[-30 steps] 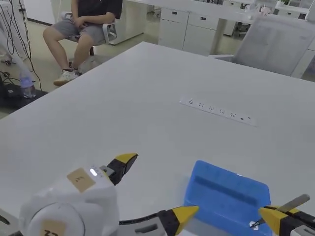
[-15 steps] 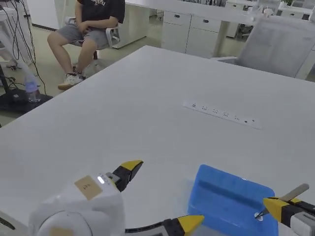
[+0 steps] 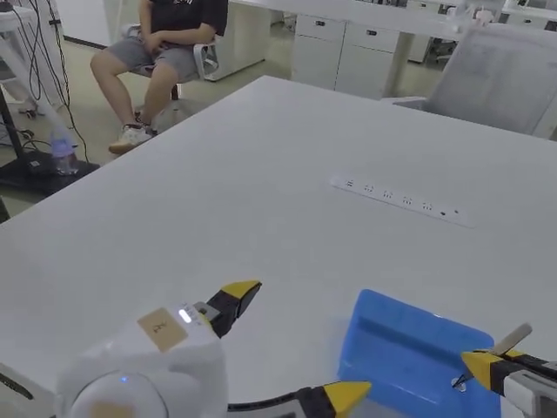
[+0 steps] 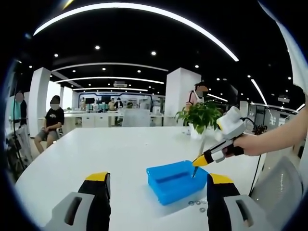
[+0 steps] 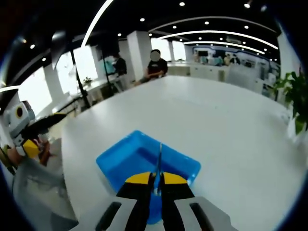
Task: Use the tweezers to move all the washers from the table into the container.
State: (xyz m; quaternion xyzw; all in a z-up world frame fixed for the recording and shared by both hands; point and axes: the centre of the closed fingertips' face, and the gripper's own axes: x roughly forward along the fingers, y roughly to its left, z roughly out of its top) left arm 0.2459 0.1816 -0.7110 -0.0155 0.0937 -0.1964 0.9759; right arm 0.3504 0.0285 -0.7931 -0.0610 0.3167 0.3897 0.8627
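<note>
1. Head view: a white worktable (image 3: 261, 200) has a blue rectangular plastic container (image 3: 409, 348) sitting near its front edge, on the right.
2. The left gripper (image 3: 294, 344) has black jaws with yellow tips. They are spread wide with nothing between them, and it sits above the table just left of the container.
3. The right gripper (image 3: 487, 370) is at the container's right end, its jaws clamped on slim metal tweezers (image 3: 513, 338). The handle end sticks up and right past the jaws, and the tips point down-left over the container.
4. Right gripper view: the tweezers run straight out from between the closed jaws, with the tips over the inside of the container. The tweezer arms look pinched together. Whether a washer sits in the tips is too small to tell.
5. Left gripper view: a few small metal washers (image 4: 197, 203) lie loose on the table, outside the container and just beside its near right corner. A hand (image 4: 250, 143) holds the right gripper above that end, and the tweezer tips hang just above the container rim.
6. Background: a white power strip (image 3: 400, 198) lies flat on the table well beyond the container. A seated person (image 3: 165, 43) is on a chair past the table's far left corner. A potted green plant (image 4: 201, 115) stands behind the table.
</note>
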